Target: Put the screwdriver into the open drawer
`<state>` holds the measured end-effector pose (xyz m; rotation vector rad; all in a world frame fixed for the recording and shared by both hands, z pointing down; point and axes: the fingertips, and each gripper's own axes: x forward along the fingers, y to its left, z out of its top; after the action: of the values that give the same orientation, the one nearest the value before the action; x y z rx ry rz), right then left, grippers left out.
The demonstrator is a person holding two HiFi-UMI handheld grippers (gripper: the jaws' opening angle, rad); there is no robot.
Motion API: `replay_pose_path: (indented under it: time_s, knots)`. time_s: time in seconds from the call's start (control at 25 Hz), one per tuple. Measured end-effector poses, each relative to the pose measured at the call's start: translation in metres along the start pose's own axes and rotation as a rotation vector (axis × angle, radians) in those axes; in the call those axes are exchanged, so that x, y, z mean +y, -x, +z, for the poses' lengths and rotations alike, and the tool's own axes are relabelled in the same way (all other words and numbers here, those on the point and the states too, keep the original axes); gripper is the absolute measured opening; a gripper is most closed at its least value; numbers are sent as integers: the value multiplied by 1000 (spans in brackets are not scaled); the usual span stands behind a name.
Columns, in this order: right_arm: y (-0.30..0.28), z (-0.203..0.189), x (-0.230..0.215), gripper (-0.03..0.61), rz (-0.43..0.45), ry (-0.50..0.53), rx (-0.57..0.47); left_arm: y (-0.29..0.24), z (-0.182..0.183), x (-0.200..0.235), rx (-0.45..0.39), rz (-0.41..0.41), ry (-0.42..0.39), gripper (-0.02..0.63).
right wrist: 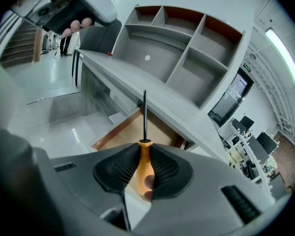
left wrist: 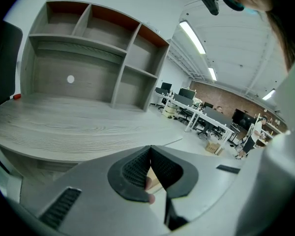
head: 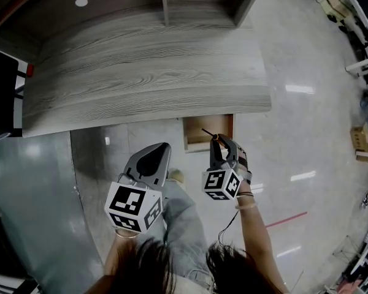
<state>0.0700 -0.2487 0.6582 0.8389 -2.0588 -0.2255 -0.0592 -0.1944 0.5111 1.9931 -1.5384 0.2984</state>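
Screwdriver [right wrist: 144, 151] transfer, status: I judge it about half done. The tool is gripped and held at the drawer's front; lowering and release are left.
- Desk [head: 147, 72]: broad grey wood-grain top, curved front, open shelf unit behind.
- Drawer [head: 196, 135]: pulled out under the desk edge, flat tan wooden floor.
- Left gripper [head: 148, 164]: grey shell, ribbed black pads pressed together on nothing.
- Right gripper [head: 223, 147]: ribbed pads clamped on the handle.
- Screwdriver: smooth orange grip, thin dark shaft, tip over the drawer.
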Motion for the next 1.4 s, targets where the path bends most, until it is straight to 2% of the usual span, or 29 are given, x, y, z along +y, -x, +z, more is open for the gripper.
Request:
replay_pose_path:
  time_s: [0.84,1.4]
  knots:
    - [-53,-16,17,86,99,44,66,-29,-16,21,60,11,3,17]
    - [-79,-32,36,86,163,116,119,-40,-25,35,89,31,21,17]
